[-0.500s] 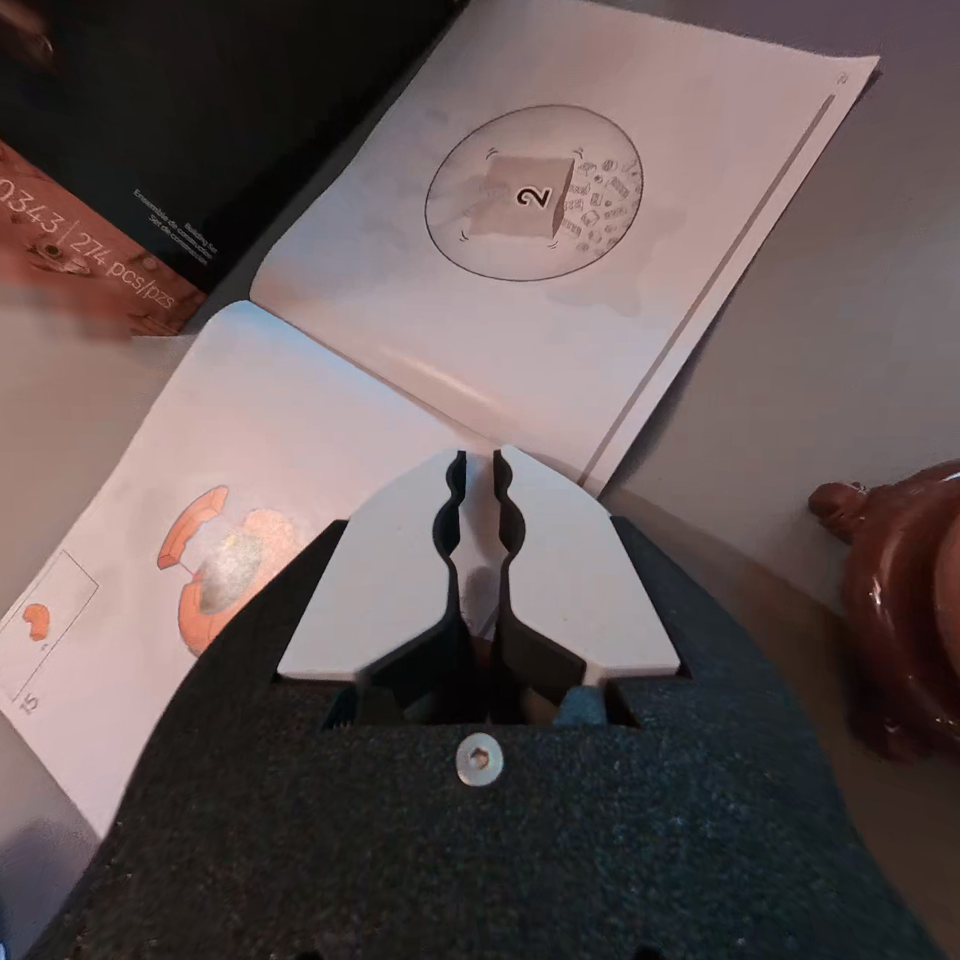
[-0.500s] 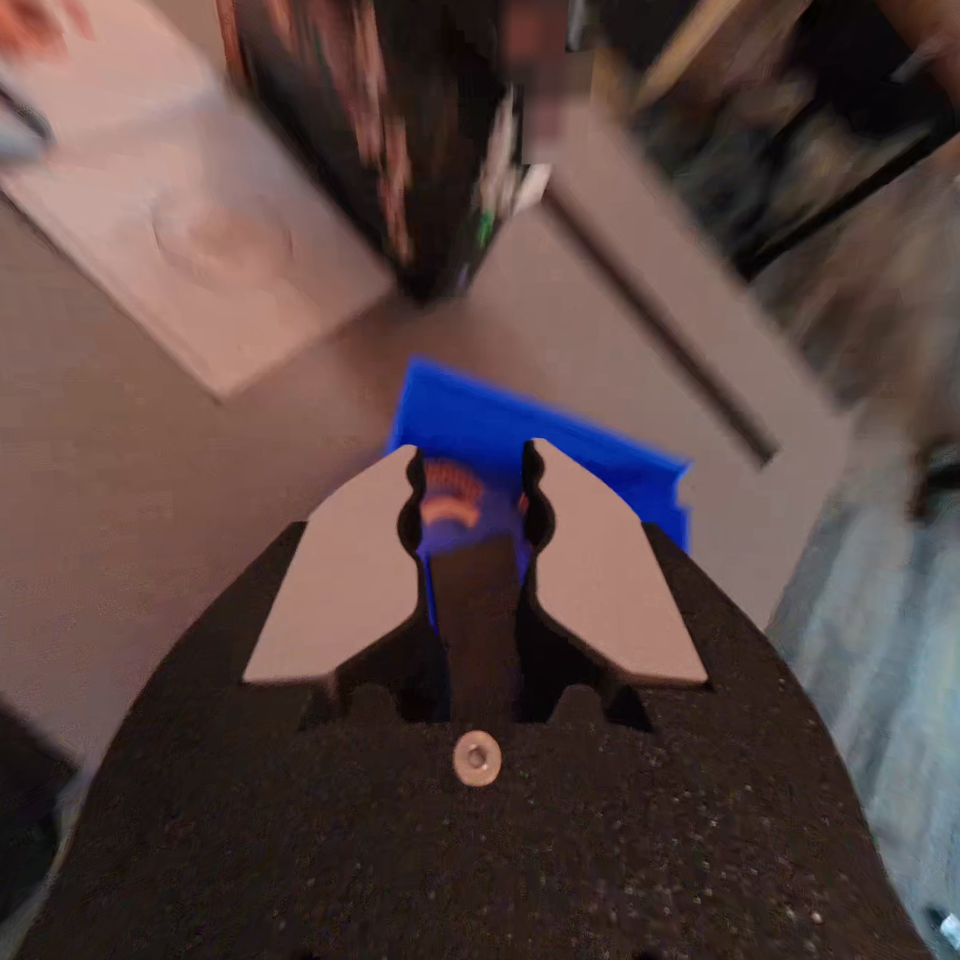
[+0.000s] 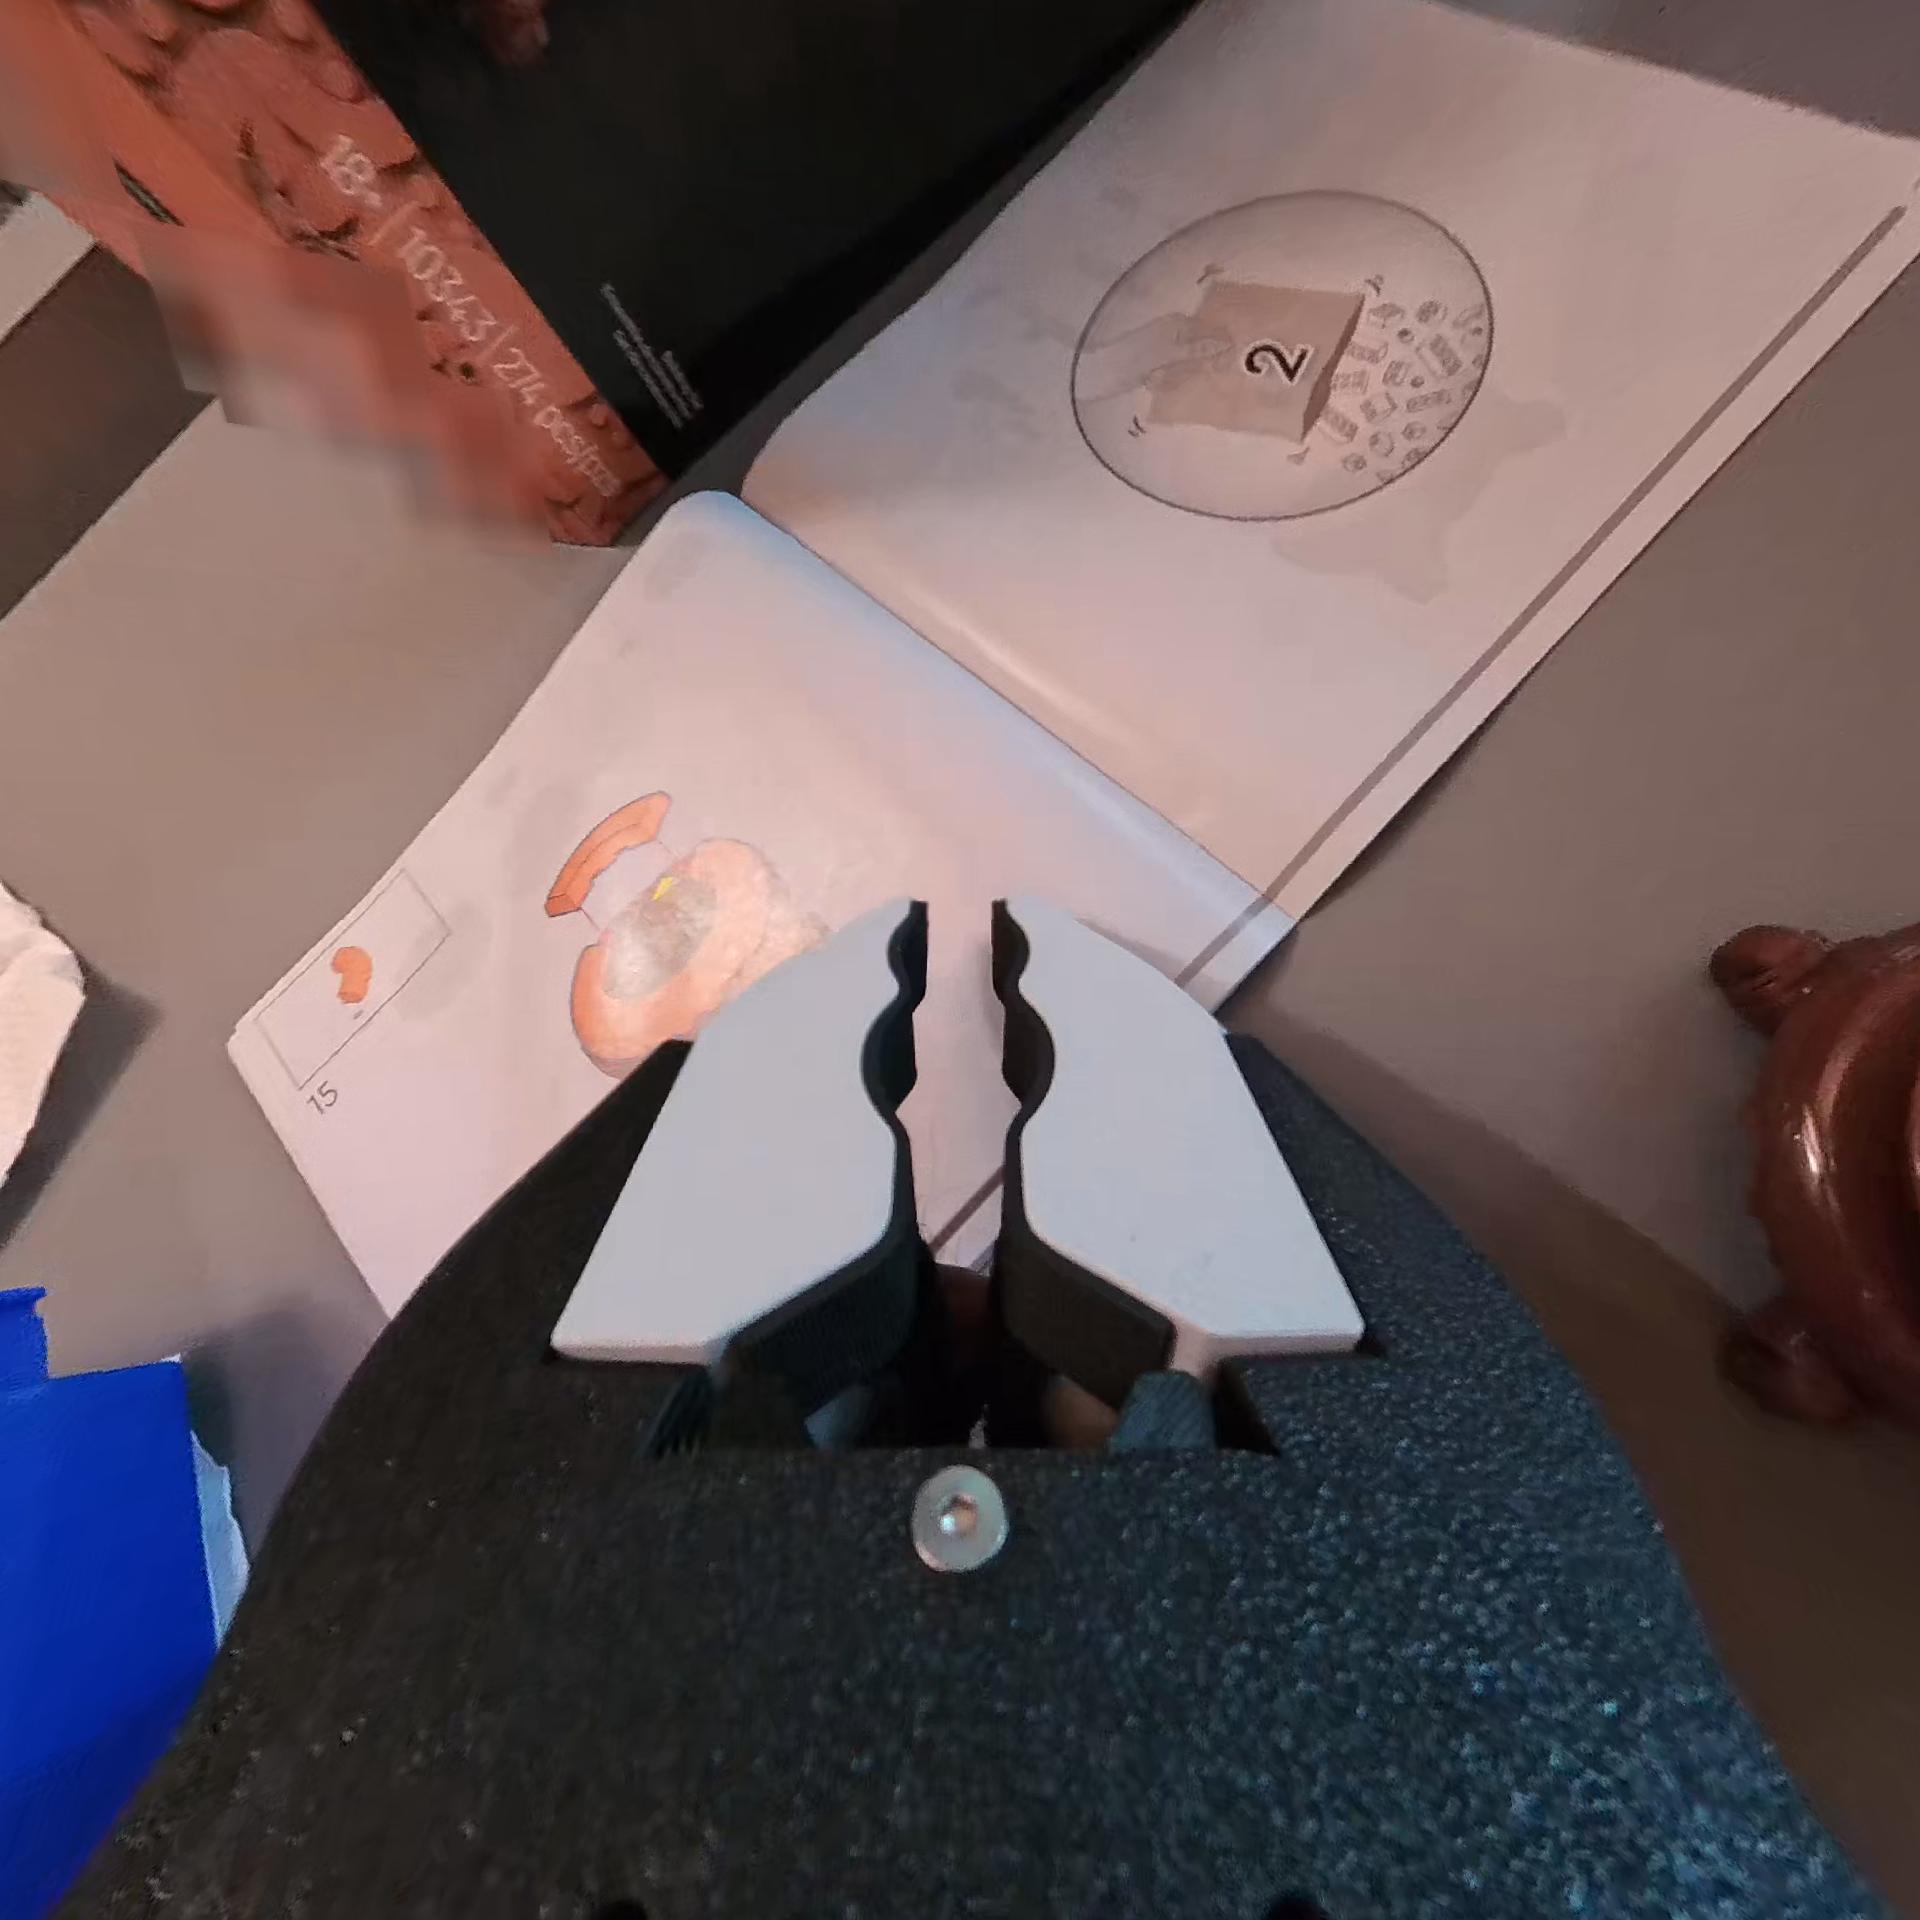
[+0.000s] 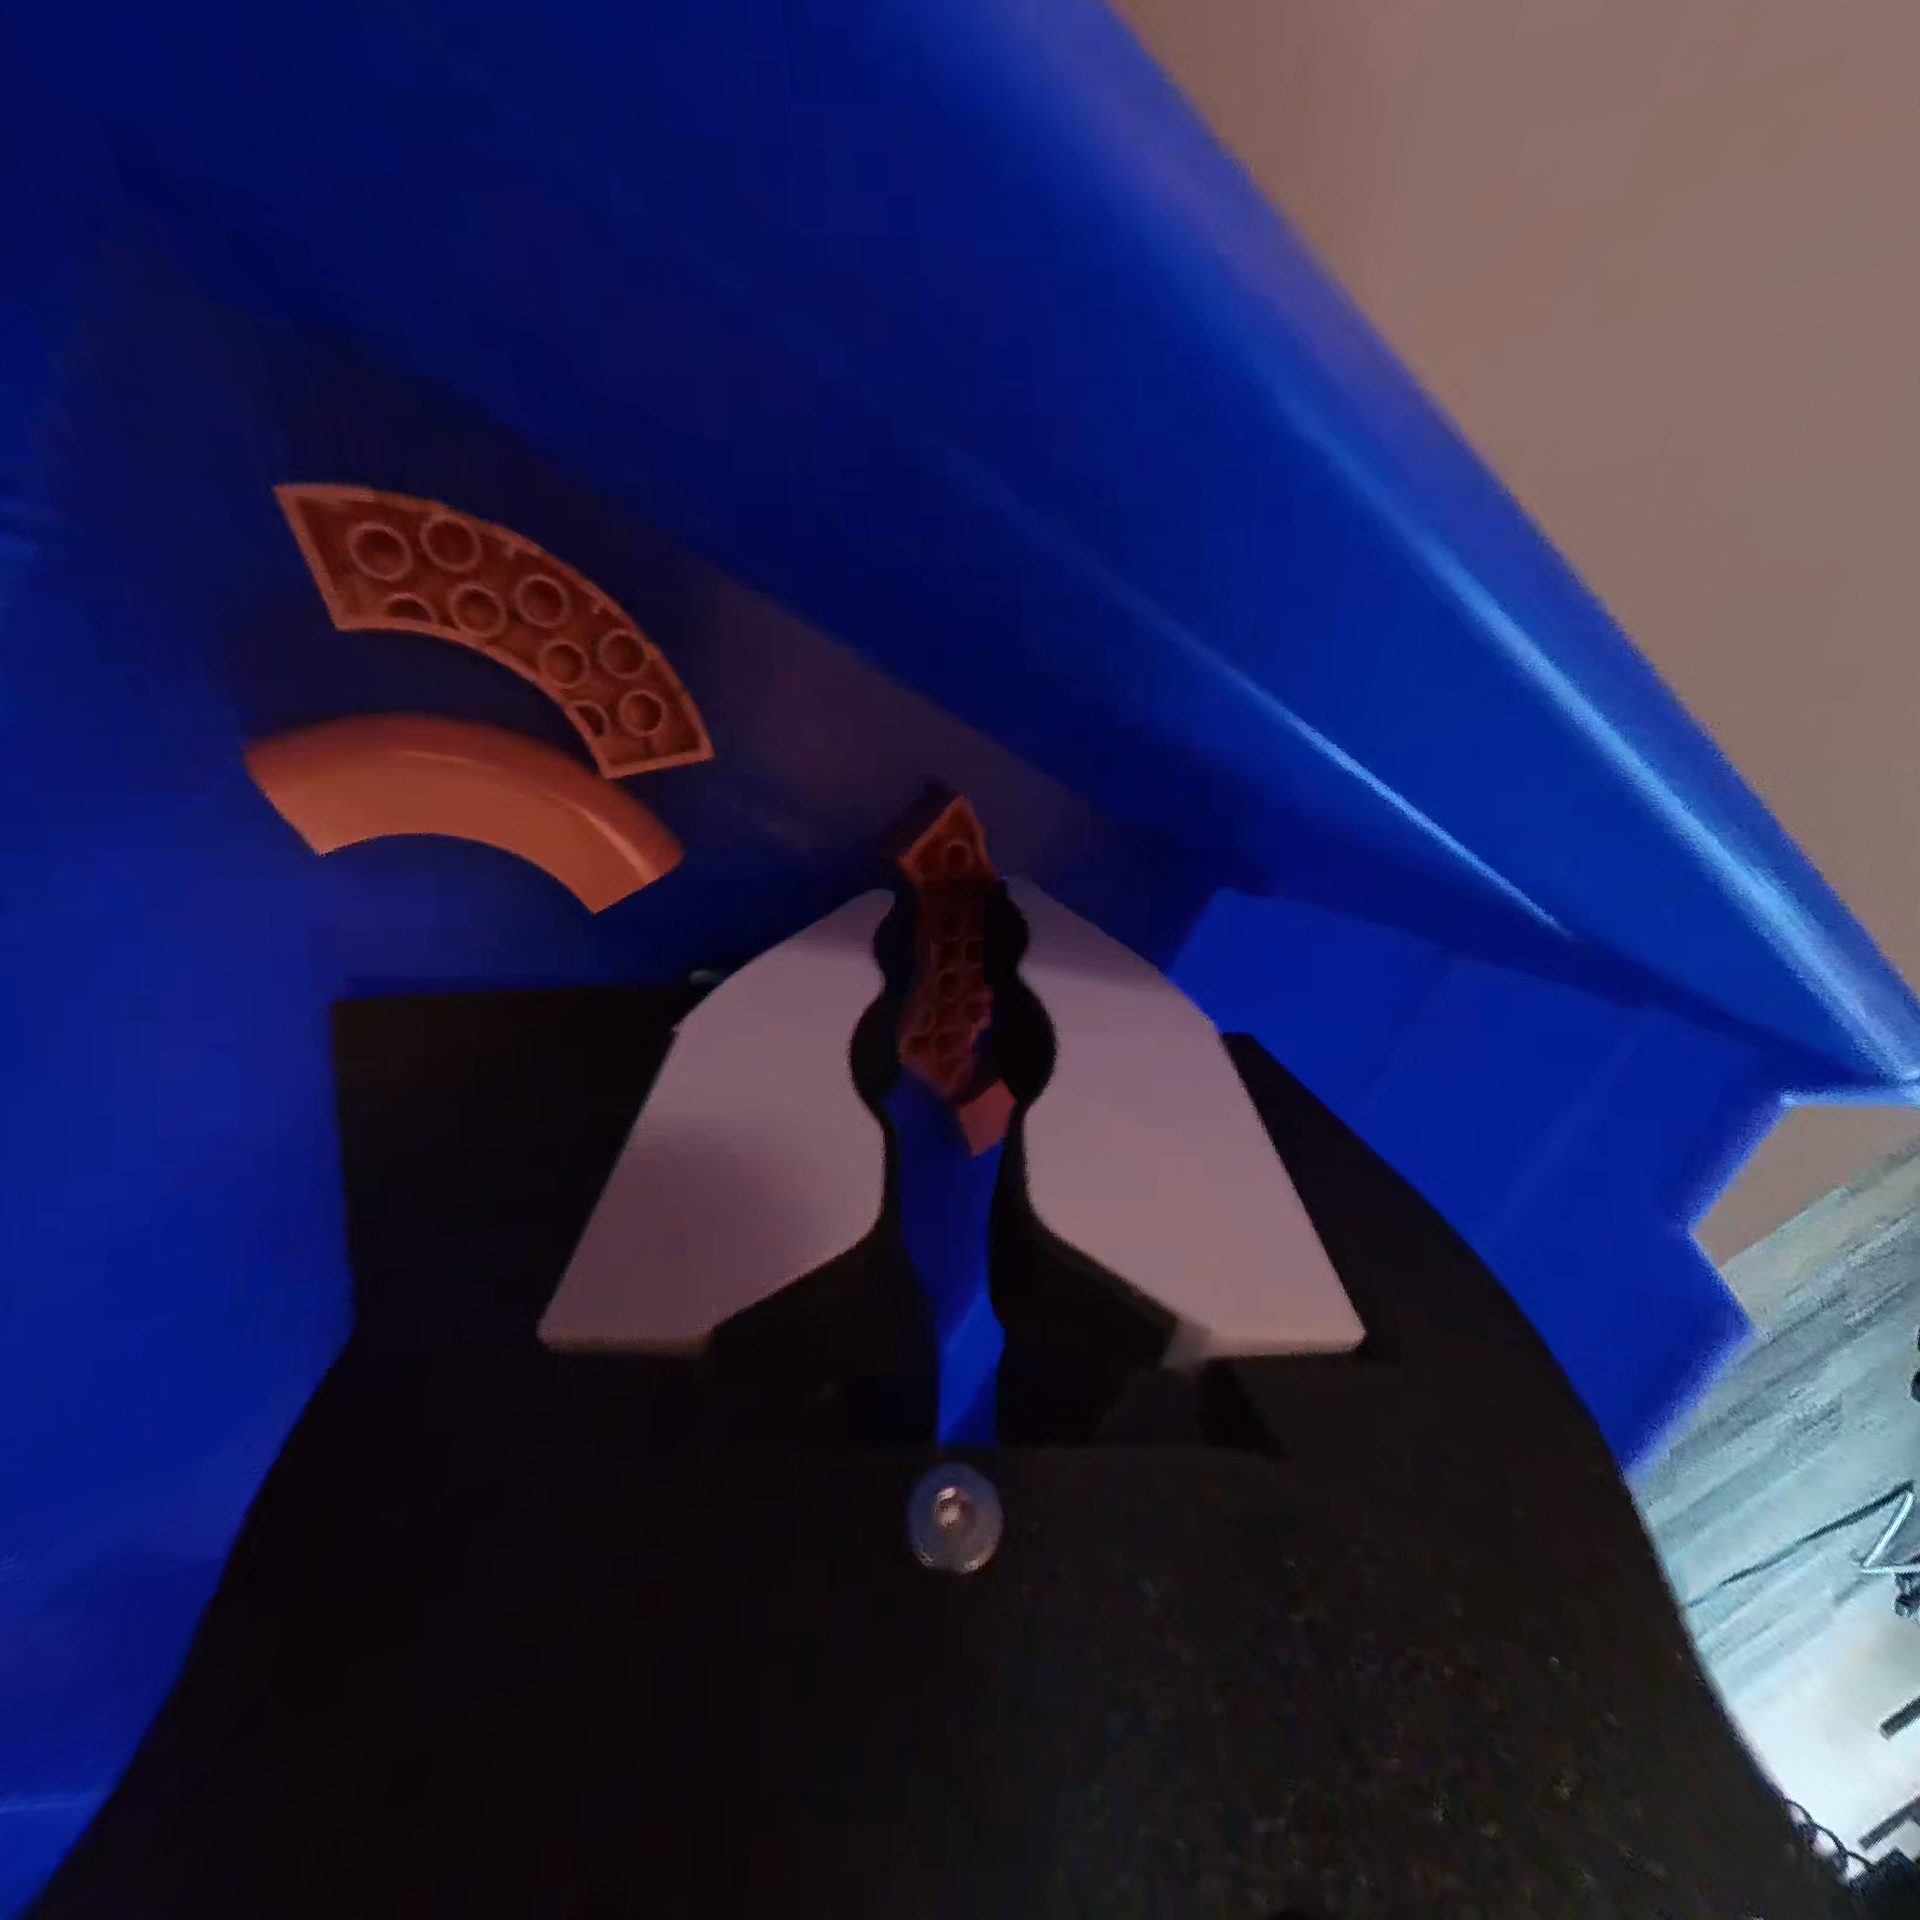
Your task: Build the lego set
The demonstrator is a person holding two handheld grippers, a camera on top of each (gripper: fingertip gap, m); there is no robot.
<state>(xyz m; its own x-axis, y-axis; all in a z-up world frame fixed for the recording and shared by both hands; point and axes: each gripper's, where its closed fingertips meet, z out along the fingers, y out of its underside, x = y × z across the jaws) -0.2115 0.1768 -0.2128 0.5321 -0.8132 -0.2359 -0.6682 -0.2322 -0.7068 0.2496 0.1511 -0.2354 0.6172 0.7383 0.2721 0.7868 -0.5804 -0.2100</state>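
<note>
A curved plate is pinched edge-on in the right gripper inside the blue bin; it should be lifted straight, kept clamped. The left gripper is held narrowly parted, empty, over the manual.

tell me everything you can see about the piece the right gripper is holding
The curved plate is a reddish-brown plastic arc, seen underside up with round hollow sockets. It stands on edge, pinched between the pale fingers of the right gripper, one tip poking past them. It sits inside the blue bin, near two loose arcs.
</note>
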